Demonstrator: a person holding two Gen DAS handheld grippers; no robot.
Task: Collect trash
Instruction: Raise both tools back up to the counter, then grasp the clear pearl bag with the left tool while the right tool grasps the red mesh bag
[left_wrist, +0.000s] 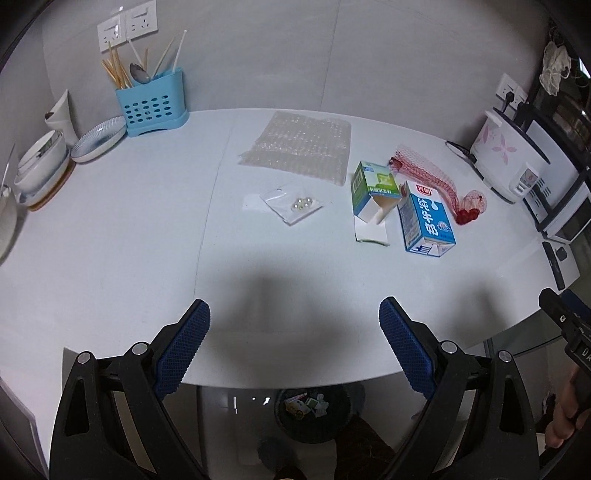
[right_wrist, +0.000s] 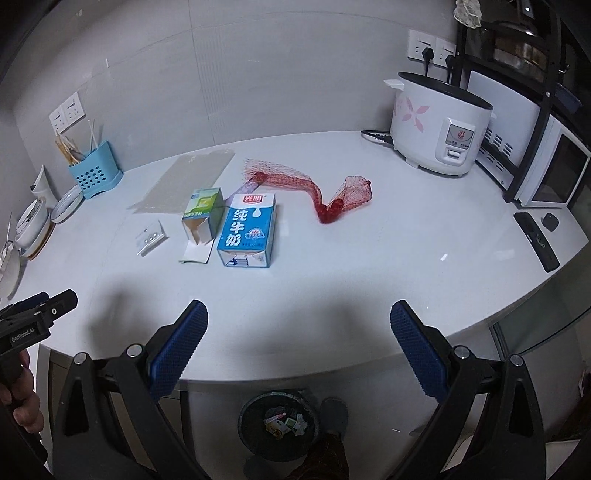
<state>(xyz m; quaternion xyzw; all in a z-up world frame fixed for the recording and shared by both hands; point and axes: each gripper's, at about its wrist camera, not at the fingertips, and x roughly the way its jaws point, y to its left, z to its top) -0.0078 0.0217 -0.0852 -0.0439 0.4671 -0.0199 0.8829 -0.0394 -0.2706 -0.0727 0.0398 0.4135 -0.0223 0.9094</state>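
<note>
- Trash is still spread over the middle of the table (right_wrist: 369, 266): a blue-and-white milk carton (right_wrist: 248, 230), a green-and-white box (right_wrist: 203, 212) with its end flap torn open touching the carton's left side, a red mesh net bag (right_wrist: 325, 192) just behind and right of them, a sheet of bubble wrap (left_wrist: 299, 147) toward the back edge, and a little clear zip bag (left_wrist: 295, 205) with a few round bits inside, left of the boxes.
- Progress-wise I'd say barely started on the table. A dark bin (right_wrist: 277, 428) sits on the floor under the near edge and already has some wrappers in it, but all five table pieces are left to grab.
- Left gripper (left_wrist: 294, 345) hovers over the near edge, fingers wide apart, nothing between them. Right gripper (right_wrist: 299, 345) same deal: fingers apart, empty, roughly lined up with the carton.
- Readable stuff: the carton has a red "光明" logo and big "纯牛奶" down the front. The green box has print too, too small for me to read. The left gripper's body in the right wrist view says "GenRobot.AI".
- Not trash, I reckon: the blue utensil caddy (left_wrist: 153, 103) and dishes (left_wrist: 98, 138) at the back left corner, the flower-print rice cooker (right_wrist: 439, 125) at the back right, a remote (right_wrist: 537, 242) by the right edge.
</note>
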